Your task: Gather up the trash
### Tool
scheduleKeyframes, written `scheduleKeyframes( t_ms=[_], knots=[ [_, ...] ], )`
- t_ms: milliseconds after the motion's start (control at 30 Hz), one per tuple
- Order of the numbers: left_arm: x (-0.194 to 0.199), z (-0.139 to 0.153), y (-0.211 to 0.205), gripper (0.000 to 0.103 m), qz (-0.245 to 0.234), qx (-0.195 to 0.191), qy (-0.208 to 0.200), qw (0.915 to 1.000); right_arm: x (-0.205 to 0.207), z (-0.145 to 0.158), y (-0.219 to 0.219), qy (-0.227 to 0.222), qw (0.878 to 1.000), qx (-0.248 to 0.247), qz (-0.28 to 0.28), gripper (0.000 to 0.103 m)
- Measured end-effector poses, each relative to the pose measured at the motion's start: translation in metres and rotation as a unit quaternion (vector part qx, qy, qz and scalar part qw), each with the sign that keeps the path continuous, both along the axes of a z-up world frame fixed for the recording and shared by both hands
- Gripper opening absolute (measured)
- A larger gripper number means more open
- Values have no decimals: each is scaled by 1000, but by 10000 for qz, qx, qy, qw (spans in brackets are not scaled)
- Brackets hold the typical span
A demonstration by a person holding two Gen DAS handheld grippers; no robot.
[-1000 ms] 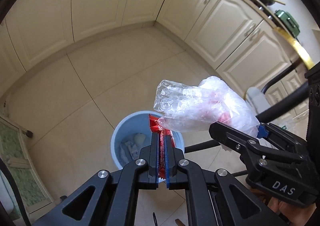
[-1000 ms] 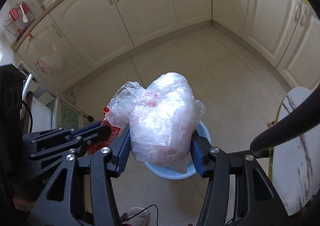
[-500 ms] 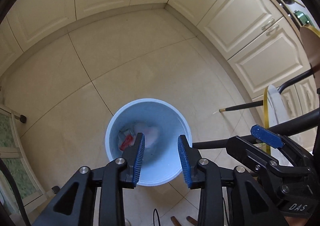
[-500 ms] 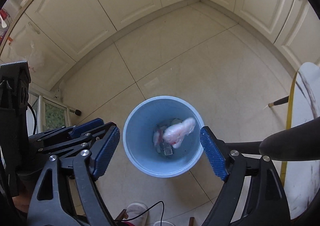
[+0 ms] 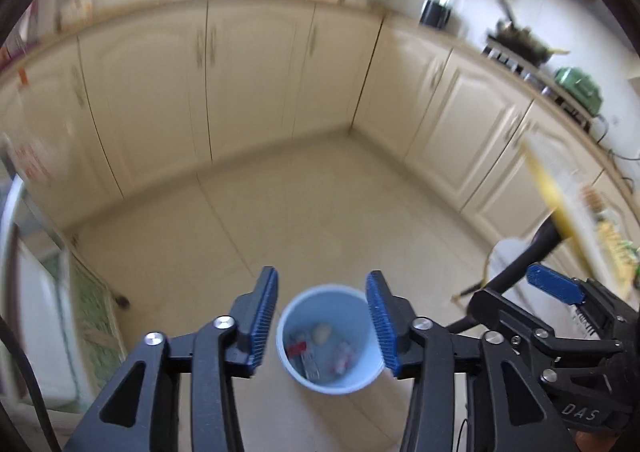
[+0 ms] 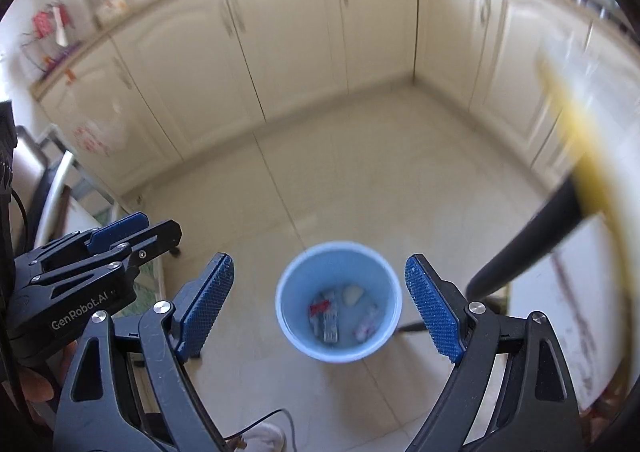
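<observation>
Both the left claw, its jaws just opening, and the right claw gape empty over the light blue bin, whose wrappers look light, limp, crinkly, best pinched at a bunched fold.

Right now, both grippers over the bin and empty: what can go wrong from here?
1. The black chair leg and the yellow-edged table stand close by the right gripper; swinging that way could clip them.
2. The light blue bin stands free on the floor; a low pass may tip it.
3. The cable trails below; it could snag.
</observation>
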State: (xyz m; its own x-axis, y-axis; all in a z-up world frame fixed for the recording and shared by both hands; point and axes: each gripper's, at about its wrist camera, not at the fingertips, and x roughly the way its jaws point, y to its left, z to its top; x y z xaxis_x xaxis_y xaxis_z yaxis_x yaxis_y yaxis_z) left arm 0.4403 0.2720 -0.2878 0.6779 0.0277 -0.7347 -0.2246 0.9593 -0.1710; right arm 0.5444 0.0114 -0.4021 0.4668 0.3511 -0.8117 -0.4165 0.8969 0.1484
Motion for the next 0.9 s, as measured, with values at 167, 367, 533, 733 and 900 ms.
scheduleKeyframes(
  t_ms=[167,367,533,733,900],
  knots=[
    [-47,72,-34,57,-125,268,-865,9958,-62,99,-23,-1030,9944,163,-160,96],
    [-108,134,-107,70,-380,522,-1844,9807,-137,193,-75,-1906,9790,375,-616,103],
    [-184,166,-127,95,-637,768,-2482,9635,-199,262,-121,-2506,9614,429,-1048,103],
    [-306,155,-179,102,-791,939,-3008,9458,-263,317,-170,-3028,9403,489,-1479,103],
    [-370,160,-219,102,-844,1006,-3305,9346,-304,354,-205,-3352,9248,445,-1743,103]
  ],
)
